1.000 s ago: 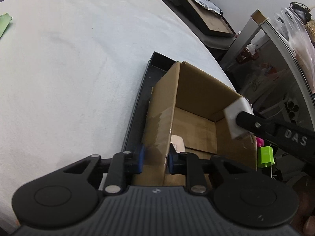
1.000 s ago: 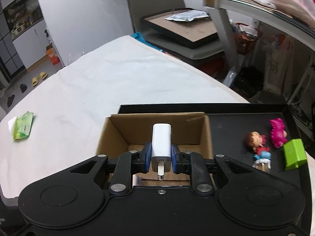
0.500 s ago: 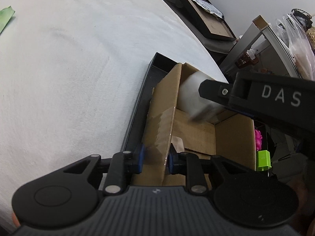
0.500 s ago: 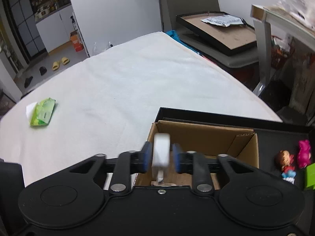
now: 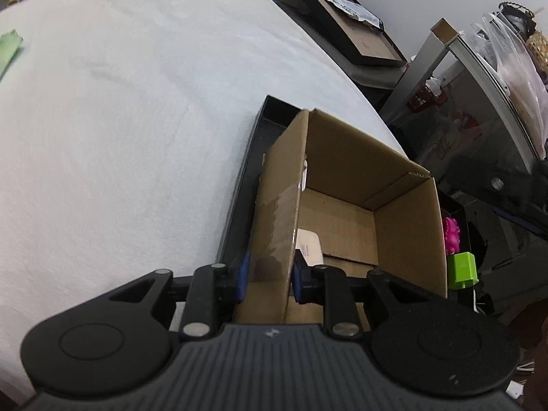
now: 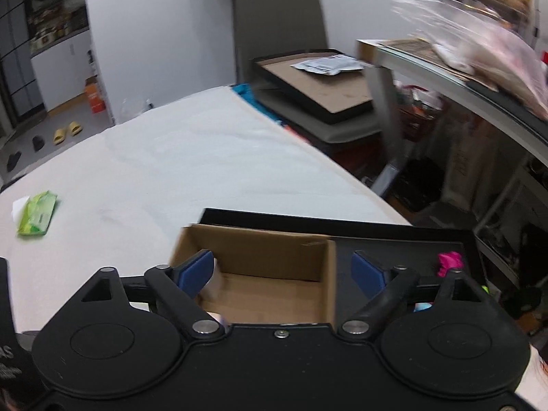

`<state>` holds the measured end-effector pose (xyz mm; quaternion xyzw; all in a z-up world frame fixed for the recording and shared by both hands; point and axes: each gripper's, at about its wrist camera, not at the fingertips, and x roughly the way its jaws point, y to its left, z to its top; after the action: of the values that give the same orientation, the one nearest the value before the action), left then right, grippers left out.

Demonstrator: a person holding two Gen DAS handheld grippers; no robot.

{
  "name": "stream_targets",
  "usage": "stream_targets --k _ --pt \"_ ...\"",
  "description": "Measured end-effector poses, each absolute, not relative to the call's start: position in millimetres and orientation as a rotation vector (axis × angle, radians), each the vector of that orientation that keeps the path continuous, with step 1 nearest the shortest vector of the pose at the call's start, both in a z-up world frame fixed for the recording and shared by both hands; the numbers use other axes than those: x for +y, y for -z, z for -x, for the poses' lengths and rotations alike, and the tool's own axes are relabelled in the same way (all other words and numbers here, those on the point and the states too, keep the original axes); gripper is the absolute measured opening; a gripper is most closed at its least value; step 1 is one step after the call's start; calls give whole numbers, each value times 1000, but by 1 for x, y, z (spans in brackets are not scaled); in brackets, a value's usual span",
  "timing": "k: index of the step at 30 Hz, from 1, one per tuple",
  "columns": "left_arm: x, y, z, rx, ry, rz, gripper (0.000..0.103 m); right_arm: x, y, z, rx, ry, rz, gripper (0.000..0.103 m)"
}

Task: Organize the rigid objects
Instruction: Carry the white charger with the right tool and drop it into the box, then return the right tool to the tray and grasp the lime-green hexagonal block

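Cardboard sits pinched between our left gripper's (image 5: 269, 275) blue-padded fingers (image 5: 244, 274): they clamp the near wall of the open box (image 5: 342, 185). Our right gripper (image 6: 283, 272) hangs above the box with fingers spread wide, holding nothing. A white charger (image 5: 309, 247) lies on the box's flat brown floor. The box stands in a black tray (image 5: 239, 205); beside it we see a pink toy (image 5: 452, 233) and a green block (image 5: 462, 270). Beyond stretches the tabletop's (image 5: 120, 120) white, soft cloth.
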<state>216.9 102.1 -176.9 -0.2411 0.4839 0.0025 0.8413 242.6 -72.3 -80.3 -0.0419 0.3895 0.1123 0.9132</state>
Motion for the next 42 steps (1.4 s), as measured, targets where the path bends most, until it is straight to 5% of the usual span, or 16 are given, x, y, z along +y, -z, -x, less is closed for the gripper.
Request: stream_targets --k 7,18,42 --pt "95 169 -218 1045 -49 425 30 -120 88 -240 790 -177 4 100" --pt "72 147 -215 1070 -145 305 38 -186 129 -243 803 -81 -125 100" --pt "35 150 -235 1140 -362 171 39 -235 172 -245 818 41 -150 99"
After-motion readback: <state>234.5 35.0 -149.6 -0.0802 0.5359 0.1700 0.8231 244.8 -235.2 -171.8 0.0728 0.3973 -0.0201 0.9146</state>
